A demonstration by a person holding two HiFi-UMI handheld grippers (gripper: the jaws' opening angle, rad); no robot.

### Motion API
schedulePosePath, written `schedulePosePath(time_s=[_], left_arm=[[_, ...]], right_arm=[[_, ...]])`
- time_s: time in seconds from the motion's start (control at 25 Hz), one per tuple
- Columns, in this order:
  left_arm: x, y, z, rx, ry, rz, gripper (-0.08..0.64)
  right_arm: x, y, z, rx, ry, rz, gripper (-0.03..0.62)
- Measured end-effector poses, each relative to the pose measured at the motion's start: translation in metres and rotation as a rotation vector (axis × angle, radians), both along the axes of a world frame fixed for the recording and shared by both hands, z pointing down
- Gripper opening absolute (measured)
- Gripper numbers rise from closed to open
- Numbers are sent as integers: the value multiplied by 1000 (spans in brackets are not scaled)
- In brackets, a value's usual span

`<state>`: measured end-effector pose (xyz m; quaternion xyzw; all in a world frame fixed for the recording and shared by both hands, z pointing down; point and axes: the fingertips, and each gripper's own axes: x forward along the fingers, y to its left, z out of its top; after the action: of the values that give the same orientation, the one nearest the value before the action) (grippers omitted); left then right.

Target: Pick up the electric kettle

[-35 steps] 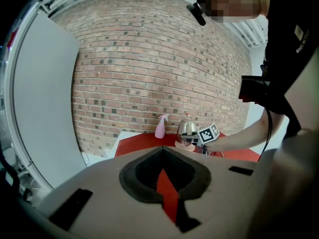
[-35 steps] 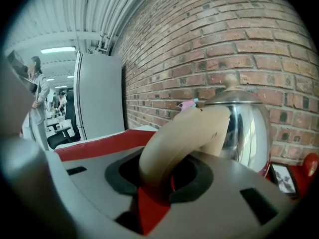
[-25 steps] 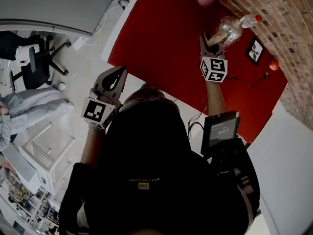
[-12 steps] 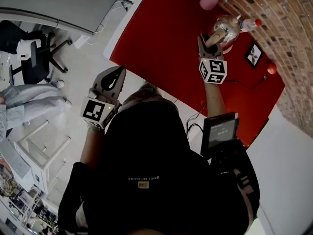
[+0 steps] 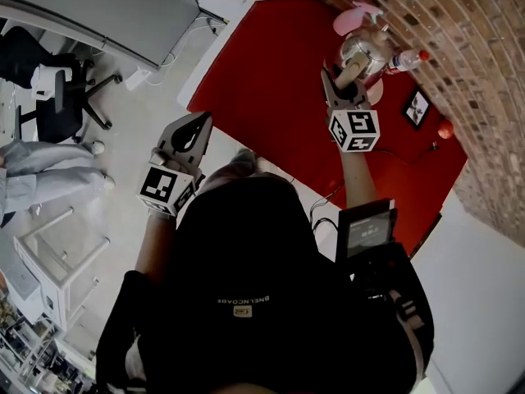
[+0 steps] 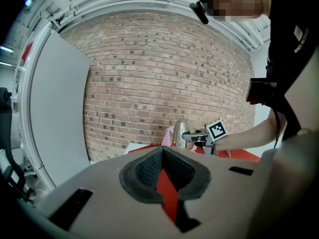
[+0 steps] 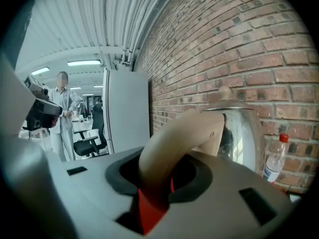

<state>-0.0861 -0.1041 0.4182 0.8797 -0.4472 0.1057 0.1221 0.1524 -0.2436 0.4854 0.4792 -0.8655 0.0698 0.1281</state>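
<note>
The electric kettle (image 5: 362,51) is shiny steel with a curved beige handle (image 5: 348,73). My right gripper (image 5: 339,76) is shut on that handle and holds the kettle upright above the red table (image 5: 271,64), next to the brick wall. In the right gripper view the handle (image 7: 172,146) runs between the jaws, with the steel body (image 7: 242,132) just beyond. My left gripper (image 5: 198,121) is shut and holds nothing, out over the floor left of the table. From the left gripper view the kettle (image 6: 182,133) shows small and far off.
A pink spray bottle (image 5: 353,15), a water bottle with a red cap (image 5: 408,57), a small picture frame (image 5: 417,107) and a cable lie along the brick wall (image 5: 459,48). A pale round base (image 5: 375,93) sits under the kettle. A grey panel (image 5: 107,15), an office chair (image 5: 57,97) and a seated person's legs (image 5: 41,175) are at left.
My right gripper has risen with the kettle and drifted a little left toward the pink spray bottle. The left gripper has hardly moved.
</note>
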Motion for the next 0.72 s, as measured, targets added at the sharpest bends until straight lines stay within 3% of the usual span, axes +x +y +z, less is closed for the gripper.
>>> schedulePosePath(time_s=[0.72], left_arm=[[-37, -12, -43, 118, 61, -101, 6]], right_arm=[[-94, 24, -110, 61, -85, -260, 110]])
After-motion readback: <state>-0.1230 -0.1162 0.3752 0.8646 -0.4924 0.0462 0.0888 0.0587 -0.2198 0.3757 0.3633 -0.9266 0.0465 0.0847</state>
